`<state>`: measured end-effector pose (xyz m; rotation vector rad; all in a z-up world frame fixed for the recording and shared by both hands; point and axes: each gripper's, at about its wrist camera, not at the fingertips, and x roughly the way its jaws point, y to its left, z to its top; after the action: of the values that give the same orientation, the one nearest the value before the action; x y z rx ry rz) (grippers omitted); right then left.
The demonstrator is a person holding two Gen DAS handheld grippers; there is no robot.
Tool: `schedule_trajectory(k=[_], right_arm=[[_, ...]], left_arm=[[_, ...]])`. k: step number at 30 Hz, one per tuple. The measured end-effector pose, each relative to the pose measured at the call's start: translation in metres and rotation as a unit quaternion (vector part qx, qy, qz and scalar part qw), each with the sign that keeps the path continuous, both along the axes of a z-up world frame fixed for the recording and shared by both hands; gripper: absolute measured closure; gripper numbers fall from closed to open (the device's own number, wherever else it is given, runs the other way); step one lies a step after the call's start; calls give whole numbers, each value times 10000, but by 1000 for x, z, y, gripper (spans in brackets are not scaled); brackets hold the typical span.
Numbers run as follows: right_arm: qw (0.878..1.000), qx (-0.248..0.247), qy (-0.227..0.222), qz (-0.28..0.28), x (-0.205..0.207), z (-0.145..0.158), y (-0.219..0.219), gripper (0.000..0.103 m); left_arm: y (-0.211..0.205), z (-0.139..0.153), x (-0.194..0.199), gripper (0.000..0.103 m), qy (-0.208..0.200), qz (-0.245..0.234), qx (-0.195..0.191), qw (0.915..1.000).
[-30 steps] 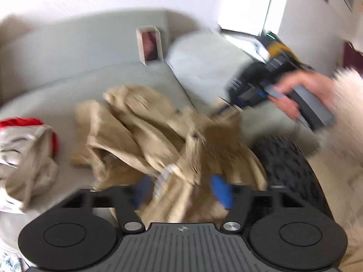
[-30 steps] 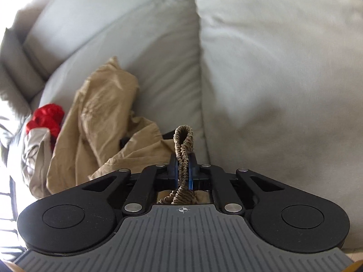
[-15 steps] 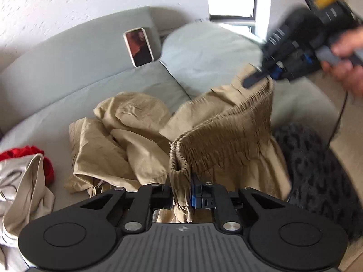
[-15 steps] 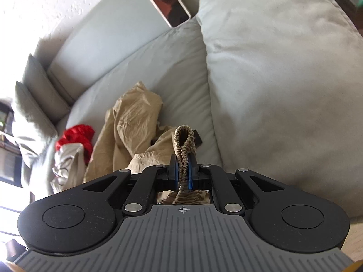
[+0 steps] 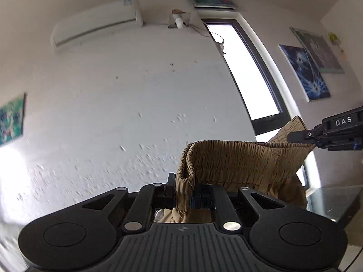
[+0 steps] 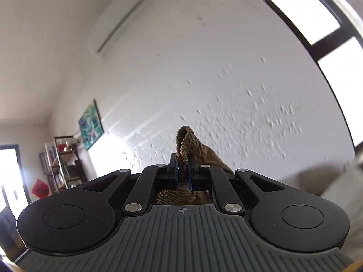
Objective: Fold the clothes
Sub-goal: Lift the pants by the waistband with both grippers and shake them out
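Note:
Tan trousers with a gathered elastic waistband [image 5: 238,161] are lifted high in the air. My left gripper [image 5: 183,192] is shut on one end of the waistband. My right gripper [image 6: 183,170] is shut on the other end [image 6: 185,140]; it also shows in the left wrist view [image 5: 317,136] at the right edge, with the band stretched fairly taut between the two. The trouser legs hang below, out of sight.
Both cameras point up at a white textured wall [image 5: 113,113]. An air conditioner [image 5: 95,22] is mounted high, a tall window [image 5: 247,72] stands to the right, and posters [image 5: 304,72] hang beside it. A bookshelf [image 6: 61,161] stands far left. A glass table edge [image 5: 335,195] shows lower right.
Both grippers have risen and tilted up with the waistband, lifting the trousers off the sofa. The sofa, the other clothes and the phone have dropped out of view.

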<state>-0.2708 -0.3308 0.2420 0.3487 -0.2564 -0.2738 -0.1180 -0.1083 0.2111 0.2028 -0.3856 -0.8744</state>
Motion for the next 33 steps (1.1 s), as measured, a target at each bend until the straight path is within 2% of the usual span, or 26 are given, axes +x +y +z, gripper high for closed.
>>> schedule_trajectory(k=[2, 5, 8, 9, 11, 13, 14, 16, 17, 19, 20, 22, 24, 26, 27, 28, 29, 30, 31, 33], right_arm=[[9995, 117, 206, 222, 2, 13, 8, 96], [9997, 24, -72, 239, -14, 30, 15, 96], [9995, -108, -161, 248, -18, 46, 21, 96], [9995, -35, -114, 282, -13, 49, 17, 96], [9993, 188, 143, 295, 10, 49, -1, 96], [9964, 512, 647, 177, 58, 41, -30, 96], [9927, 768, 920, 112, 87, 32, -50, 96], [9839, 1188, 1336, -42, 140, 14, -91, 96], [9834, 1150, 1391, -194, 155, 12, -100, 96], [9876, 924, 1194, -421, 168, 17, -107, 96], [9920, 788, 903, -402, 162, 26, -106, 96], [9980, 462, 323, -297, 135, 44, -92, 96], [9992, 279, 153, -254, 111, 42, -79, 96], [9994, 165, 176, -260, 88, 27, -66, 96], [9990, 149, 314, -291, 78, 9, -60, 96], [9984, 132, 452, -321, 69, -8, -54, 96], [9968, 194, 684, -354, 61, -30, -49, 96], [9935, 343, 1016, -390, 56, -57, -46, 96], [9871, 563, 1443, -410, 53, -91, -46, 96], [9592, 1355, 2453, -378, 57, -167, -58, 96]], left_arm=[[13, 15, 5, 91, 186, -241, -21, 9995], [33, 30, 14, 90, 437, -738, -82, 9963], [34, 36, 22, 90, 523, -904, 22, 9945], [27, 35, 32, 89, 666, -929, 130, 9934], [5, 30, 60, 89, 1058, -942, 396, 9891], [-37, 15, 104, 89, 1679, -786, 864, 9788], [-58, 9, 122, 89, 1860, -676, 1055, 9745], [-93, -1, 149, 89, 1963, -442, 1319, 9706], [-105, -1, 156, 89, 1872, -362, 1361, 9722], [-99, 13, 148, 89, 1290, -370, 1109, 9847], [-93, 22, 143, 89, 972, -389, 954, 9899], [-78, 25, 123, 89, 331, -520, 778, 9951], [-61, 18, 99, 89, -256, -702, 699, 9947], [-49, -14, 79, 89, -515, -880, 878, 9909], [-45, -36, 70, 89, -546, -942, 1013, 9889], [-43, -62, 66, 89, -352, -1027, 1187, 9870], [-42, -91, 63, 89, 20, -1129, 1391, 9838], [-46, -123, 65, 89, 562, -1225, 1659, 9769], [-53, -159, 71, 89, 1237, -1311, 1973, 9636], [-64, -230, 83, 89, 2541, -1138, 2506, 9272]])
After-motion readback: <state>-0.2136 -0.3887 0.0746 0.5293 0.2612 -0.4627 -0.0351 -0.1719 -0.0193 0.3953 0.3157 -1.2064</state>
